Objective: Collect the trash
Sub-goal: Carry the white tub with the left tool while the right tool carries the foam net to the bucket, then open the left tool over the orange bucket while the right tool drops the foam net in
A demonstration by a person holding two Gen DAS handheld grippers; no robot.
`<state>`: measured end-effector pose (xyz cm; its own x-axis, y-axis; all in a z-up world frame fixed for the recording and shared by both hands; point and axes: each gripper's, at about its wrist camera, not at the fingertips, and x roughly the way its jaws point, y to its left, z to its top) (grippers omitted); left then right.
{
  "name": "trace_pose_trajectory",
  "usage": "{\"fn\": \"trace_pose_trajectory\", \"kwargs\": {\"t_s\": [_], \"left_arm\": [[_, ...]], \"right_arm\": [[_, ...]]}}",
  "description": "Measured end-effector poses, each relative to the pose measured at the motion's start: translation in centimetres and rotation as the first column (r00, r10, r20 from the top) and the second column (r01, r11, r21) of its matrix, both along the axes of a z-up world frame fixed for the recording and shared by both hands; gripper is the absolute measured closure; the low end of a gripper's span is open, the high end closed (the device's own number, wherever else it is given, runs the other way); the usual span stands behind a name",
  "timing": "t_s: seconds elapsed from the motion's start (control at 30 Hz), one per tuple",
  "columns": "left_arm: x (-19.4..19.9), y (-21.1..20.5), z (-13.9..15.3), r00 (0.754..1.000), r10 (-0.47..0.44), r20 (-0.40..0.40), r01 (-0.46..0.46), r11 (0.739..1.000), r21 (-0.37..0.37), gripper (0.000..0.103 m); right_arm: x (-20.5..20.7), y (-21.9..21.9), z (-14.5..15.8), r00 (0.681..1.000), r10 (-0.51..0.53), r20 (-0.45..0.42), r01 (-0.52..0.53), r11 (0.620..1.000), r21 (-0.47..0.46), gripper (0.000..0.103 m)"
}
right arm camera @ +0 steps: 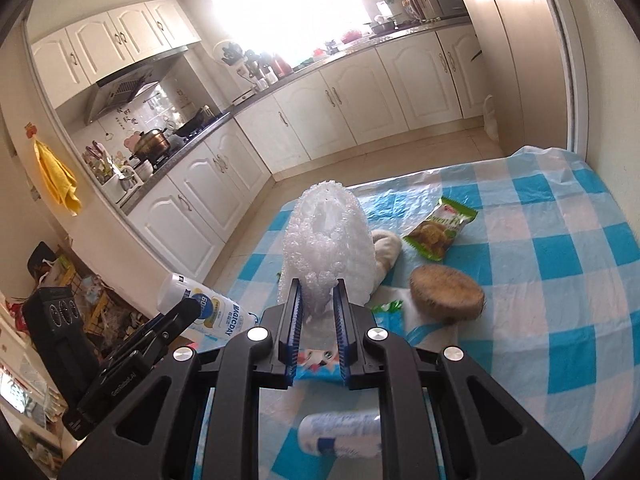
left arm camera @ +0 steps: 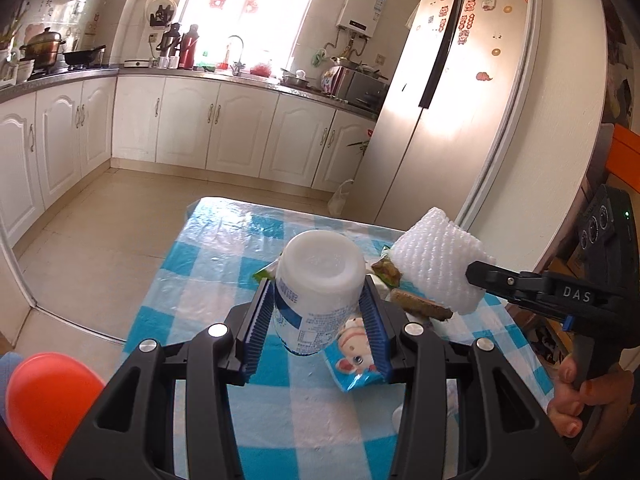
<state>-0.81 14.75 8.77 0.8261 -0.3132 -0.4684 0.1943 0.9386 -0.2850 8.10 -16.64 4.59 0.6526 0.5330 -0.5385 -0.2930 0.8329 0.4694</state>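
Note:
My left gripper [left arm camera: 320, 312] is shut on a white plastic bottle [left arm camera: 320, 280] with a blue label, held above the checked table [left arm camera: 208, 280]. To its right, my right gripper [left arm camera: 474, 274] is shut on a piece of white foam wrap [left arm camera: 436, 256], also off the table. In the right wrist view the foam wrap [right arm camera: 328, 240] stands up from the right gripper [right arm camera: 318, 304], pinched at its lower end. The left gripper [right arm camera: 192, 312] with the bottle [right arm camera: 204, 308] is at the left. On the cloth lie a green snack wrapper [right arm camera: 440, 228], a brown round piece [right arm camera: 446, 288] and a blue cartoon wrapper [right arm camera: 316, 360].
A second small bottle [right arm camera: 340, 434] lies on the cloth under my right gripper, and a white crumpled thing [right arm camera: 388, 248] behind the foam. A red-orange rounded object [left arm camera: 48, 400] sits low at the left. A wall [left arm camera: 560, 140] borders the table's right side; kitchen cabinets [left arm camera: 240, 120] stand beyond the floor.

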Motion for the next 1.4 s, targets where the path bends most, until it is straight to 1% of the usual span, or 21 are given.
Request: {"fn": "trace_pose_trajectory", "kwargs": {"t_s": [0.13, 0.33, 0.47, 0.57, 0.67, 0.73, 0.87, 0.97, 1.07, 1.13, 1.2, 1.4], "left_arm": [[-1.8, 1.9, 0.0, 0.999, 0.031, -0.008, -0.031, 1.0, 0.003, 0.058], [-5.2, 5.4, 0.3, 0.996, 0.088, -0.01, -0.088, 0.996, 0.005, 0.058], [-7.2, 8.1, 0.0, 0.99, 0.14, -0.026, -0.139, 0.99, 0.011, 0.058], [-8.7, 10.6, -0.5, 0.98, 0.194, -0.046, -0.193, 0.981, 0.022, 0.058], [-9.7, 13.1, -1.2, 0.968, 0.241, -0.072, -0.24, 0.97, 0.023, 0.058], [-10.5, 15.1, -1.8, 0.954, 0.286, -0.096, -0.285, 0.958, 0.024, 0.058], [-11.8, 18.3, -2.9, 0.93, 0.342, -0.134, -0.343, 0.939, 0.018, 0.058], [-12.6, 20.2, -3.9, 0.916, 0.368, -0.158, -0.371, 0.928, 0.007, 0.058], [-13.1, 21.5, -4.7, 0.903, 0.39, -0.179, -0.396, 0.918, 0.001, 0.058], [-13.1, 22.2, -5.0, 0.898, 0.395, -0.194, -0.405, 0.914, -0.01, 0.058], [-13.0, 22.7, -5.4, 0.894, 0.4, -0.203, -0.411, 0.912, -0.013, 0.057], [-12.4, 23.2, -6.8, 0.891, 0.389, -0.234, -0.403, 0.915, -0.014, 0.057]], "right_arm": [[-1.6, 1.4, -0.3, 0.999, 0.035, -0.008, -0.035, 0.999, 0.009, 0.086], [-4.0, 4.8, -0.6, 0.992, 0.124, -0.018, -0.124, 0.992, 0.006, 0.086], [-5.3, 7.8, -0.7, 0.981, 0.195, -0.026, -0.195, 0.981, -0.006, 0.086], [-6.0, 10.1, -0.7, 0.969, 0.246, -0.035, -0.246, 0.969, -0.007, 0.086], [-6.8, 13.5, -0.6, 0.946, 0.321, -0.045, -0.322, 0.946, -0.018, 0.086], [-7.2, 15.5, -0.6, 0.93, 0.364, -0.051, -0.366, 0.93, -0.029, 0.086], [-8.0, 19.5, -1.0, 0.893, 0.444, -0.073, -0.447, 0.893, -0.048, 0.086], [-8.6, 23.0, -1.6, 0.86, 0.499, -0.101, -0.507, 0.859, -0.069, 0.086], [-9.0, 25.7, -2.3, 0.836, 0.535, -0.12, -0.546, 0.833, -0.09, 0.086], [-9.1, 27.1, -2.8, 0.824, 0.552, -0.132, -0.565, 0.819, -0.1, 0.086], [-9.0, 28.3, -3.4, 0.819, 0.556, -0.145, -0.572, 0.812, -0.114, 0.085], [-8.6, 30.3, -4.7, 0.801, 0.57, -0.181, -0.594, 0.794, -0.126, 0.084]]}}
